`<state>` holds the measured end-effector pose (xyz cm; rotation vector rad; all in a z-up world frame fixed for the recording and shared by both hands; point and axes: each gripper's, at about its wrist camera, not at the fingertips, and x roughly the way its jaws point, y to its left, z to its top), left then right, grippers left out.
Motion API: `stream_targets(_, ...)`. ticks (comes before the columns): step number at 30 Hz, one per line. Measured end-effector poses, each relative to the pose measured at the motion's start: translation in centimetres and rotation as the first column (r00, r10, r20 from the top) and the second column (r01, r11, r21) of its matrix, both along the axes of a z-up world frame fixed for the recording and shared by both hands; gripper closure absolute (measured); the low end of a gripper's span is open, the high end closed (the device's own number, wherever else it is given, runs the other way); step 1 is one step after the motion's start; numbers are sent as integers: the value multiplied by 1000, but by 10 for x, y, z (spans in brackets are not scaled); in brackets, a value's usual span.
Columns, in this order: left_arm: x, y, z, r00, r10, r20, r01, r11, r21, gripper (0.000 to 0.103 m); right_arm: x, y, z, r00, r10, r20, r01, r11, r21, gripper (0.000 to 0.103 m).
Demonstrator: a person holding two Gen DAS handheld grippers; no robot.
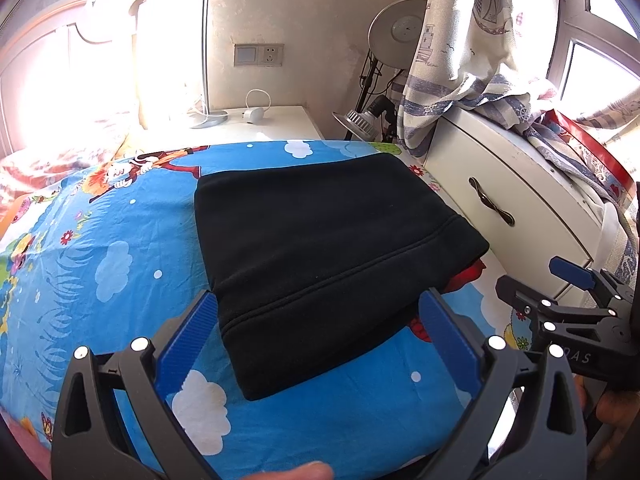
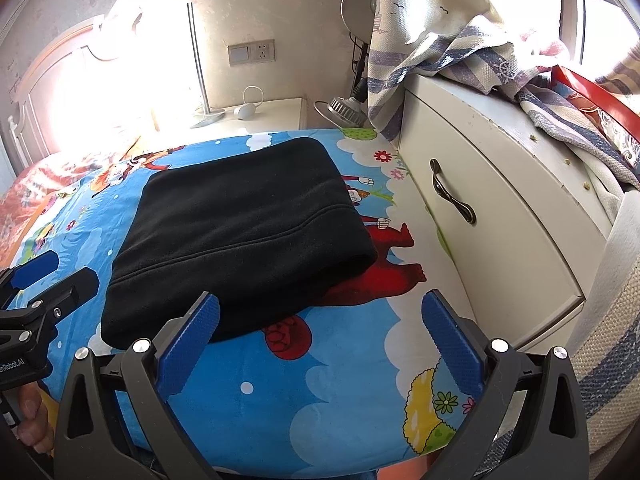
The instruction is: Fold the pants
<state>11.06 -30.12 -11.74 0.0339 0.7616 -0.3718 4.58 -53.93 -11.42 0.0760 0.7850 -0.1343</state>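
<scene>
Fingers (image 1: pixel 188 336) of the left gripper (image 1: pixel 318 334) stood spread and empty, as did the right gripper (image 2: pixel 320 334). Just beyond both, the folded black fleece pants (image 1: pixel 320 240) lay flat on the blue cartoon-print bedsheet (image 1: pixel 100 260), beside the white drawer cabinet (image 2: pixel 480 208).

Black pants (image 1: pixel 320 256) are lying folded into a thick, compact rectangle on a bright blue cartoon-print sheet (image 1: pixel 100 264) scattered with white clouds and flowers. The left gripper (image 1: pixel 318 332) is hovering at the near edge of the bundle, its blue-padded jaws spread wide to either side and gripping nothing. The right gripper (image 1: pixel 560 280) is showing at the right edge, off the cloth; whether it is open is unclear. A white cabinet (image 1: pixel 500 184) with a dark handle is standing just beside the sheet, under a draped striped curtain (image 1: pixel 452 60). Sunlight is washing out the far left.
</scene>
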Motion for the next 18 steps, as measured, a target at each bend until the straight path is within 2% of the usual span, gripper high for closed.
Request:
stream_targets(4,0,0,0,1000,0,-1,0,1000,0,2,0,0,1,1000,30,4,-30,998,47,5)
stream_targets(18,0,-1,0,1000,2,0,-2,1000,0,2,1,1,-1,1000,30,-3,-30,999,38,5)
